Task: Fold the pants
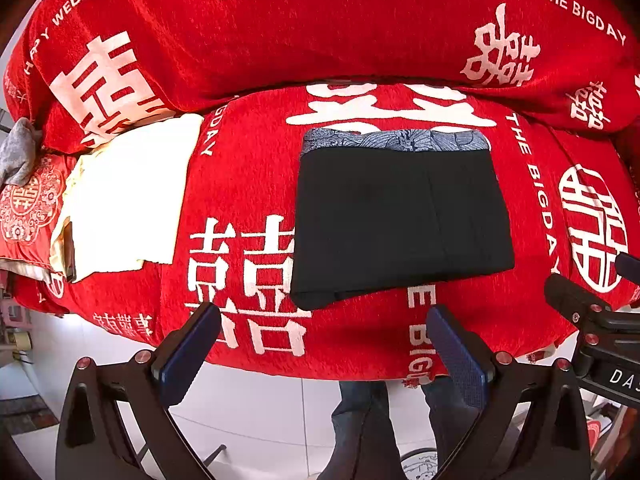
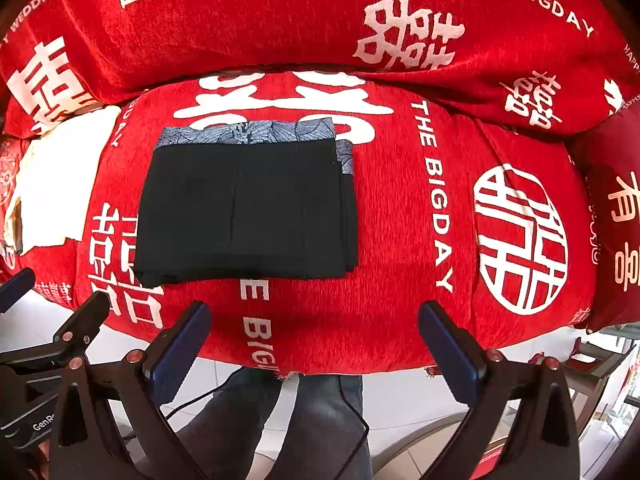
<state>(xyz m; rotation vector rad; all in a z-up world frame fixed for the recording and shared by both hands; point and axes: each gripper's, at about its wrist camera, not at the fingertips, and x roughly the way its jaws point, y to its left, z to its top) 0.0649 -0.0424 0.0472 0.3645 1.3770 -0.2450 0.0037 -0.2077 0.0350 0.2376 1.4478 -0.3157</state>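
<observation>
Black pants (image 1: 400, 220) lie folded into a flat rectangle on the red sofa seat (image 1: 248, 184), with a blue-grey patterned waistband lining (image 1: 396, 140) showing along the far edge. They also show in the right wrist view (image 2: 244, 212). My left gripper (image 1: 324, 320) is open and empty, held back over the seat's front edge, just short of the pants' near edge. My right gripper (image 2: 314, 318) is open and empty, also short of the pants' near edge, and its body shows at the right of the left wrist view (image 1: 592, 320).
A folded cream-white garment (image 1: 124, 200) lies on the seat to the left of the pants. A grey cloth (image 1: 18, 152) sits at the far left. The red backrest cushion (image 1: 320, 32) rises behind. White tiled floor (image 1: 256, 412) and the person's legs (image 2: 304, 424) are below the seat edge.
</observation>
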